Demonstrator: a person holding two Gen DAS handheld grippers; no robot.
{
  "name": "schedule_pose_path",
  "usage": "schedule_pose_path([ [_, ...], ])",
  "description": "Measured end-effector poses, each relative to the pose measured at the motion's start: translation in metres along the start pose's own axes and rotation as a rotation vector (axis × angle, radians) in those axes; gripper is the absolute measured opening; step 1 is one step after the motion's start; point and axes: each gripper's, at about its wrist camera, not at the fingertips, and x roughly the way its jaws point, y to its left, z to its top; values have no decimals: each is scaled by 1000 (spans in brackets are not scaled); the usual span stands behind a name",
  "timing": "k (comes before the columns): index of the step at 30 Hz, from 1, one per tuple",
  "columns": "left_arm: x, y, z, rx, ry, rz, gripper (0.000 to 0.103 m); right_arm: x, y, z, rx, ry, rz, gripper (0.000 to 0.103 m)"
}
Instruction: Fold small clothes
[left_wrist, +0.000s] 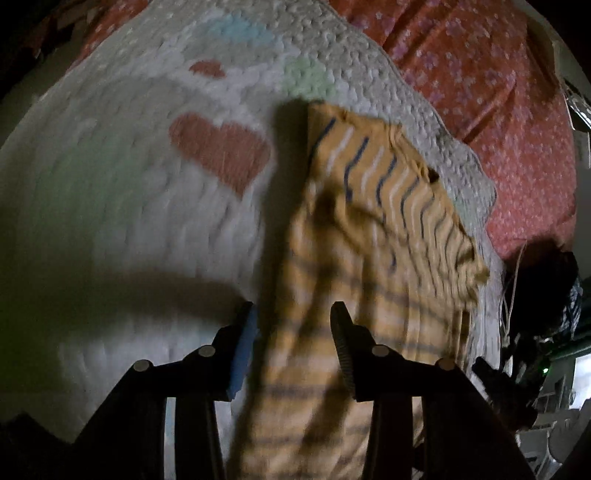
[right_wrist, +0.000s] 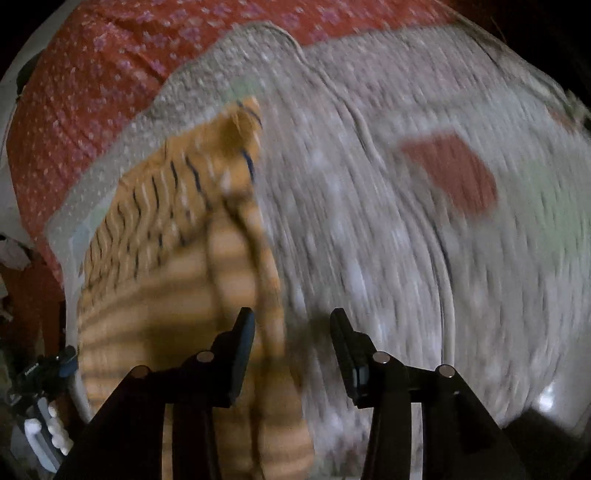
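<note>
A small yellow garment with blue and white stripes lies partly folded on a white knitted blanket. In the left wrist view my left gripper is open, its fingers either side of the garment's near edge, just above it. In the right wrist view the same garment lies to the left, blurred by motion. My right gripper is open, its left finger over the garment's right edge and its right finger over bare blanket. Neither gripper holds anything.
The blanket carries red hearts and pale patches and lies on a red flowered bedsheet. Dark cluttered objects sit past the bed's right side. The other gripper shows at the lower left of the right wrist view.
</note>
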Motion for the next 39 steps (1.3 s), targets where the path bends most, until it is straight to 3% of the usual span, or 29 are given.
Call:
schedule_pose_path([
  [5,-4,-5,-46,24,6,10,46,-2,-9,-43,31,40,46,46],
  [16,-2,-7,-133,70,96,38,51,9,2,-93,-55,133,64,52],
  [25,0,-7,-139,101,99,42,61,37,9,-114,-74,261,52,58],
  [30,4,-12,-147,142,117,31,79,55,17,-128,-74,343,82,67],
  [34,14,-25,-157,225,161,87,90,69,26,-138,-79,388,103,74],
  [36,23,-28,-162,250,213,120,91,77,26,-144,-70,419,105,75],
  [37,26,-29,-164,255,239,132,86,80,26,-146,-61,433,109,75],
  [38,28,-28,-166,252,259,140,58,81,25,-149,-50,451,124,71],
  [39,29,-25,-167,236,280,138,36,80,27,-150,-48,449,131,61],
])
